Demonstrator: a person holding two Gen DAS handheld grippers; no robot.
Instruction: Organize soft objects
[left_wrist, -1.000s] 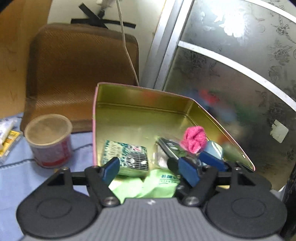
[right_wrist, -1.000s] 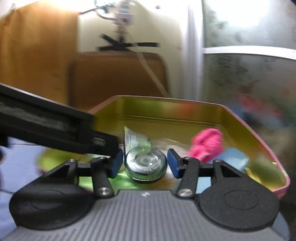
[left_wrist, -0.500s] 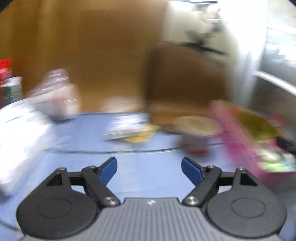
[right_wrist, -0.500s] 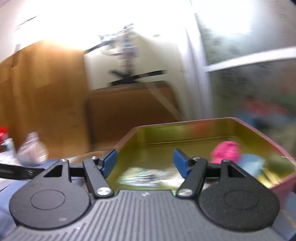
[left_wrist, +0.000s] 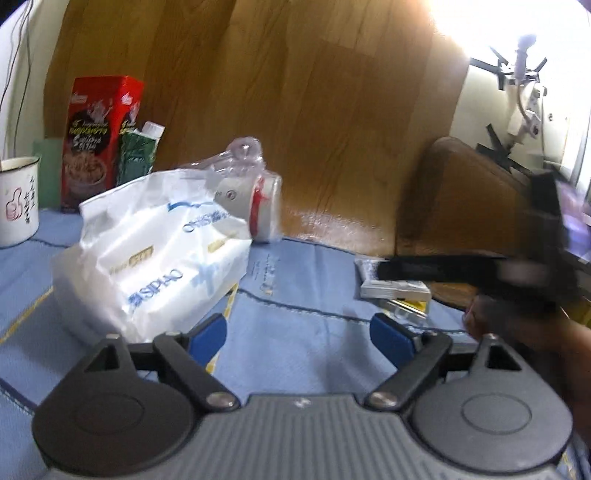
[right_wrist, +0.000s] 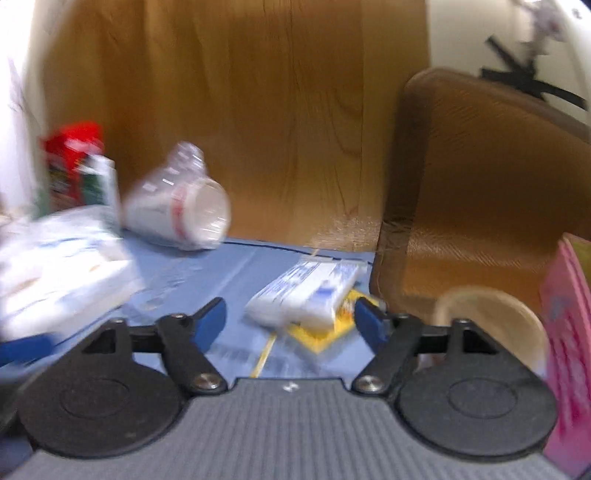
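Crinkly white plastic bag (left_wrist: 155, 254), blue cloth (left_wrist: 303, 306).

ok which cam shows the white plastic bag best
The left wrist view: the white plastic bag is sharp, whole, its blue lettering readable. In the right wrist view the bag is motion-blurred at the left edge and partly cropped.

The right tool (right_wrist: 290, 319) is opening, nothing between its blue pads. Ahead on the blue surface (right_wrist: 229, 273) lies a white packet (right_wrist: 303, 295) on a yellow one (right_wrist: 325, 334); a pink tin (right_wrist: 569, 332) stands at right.
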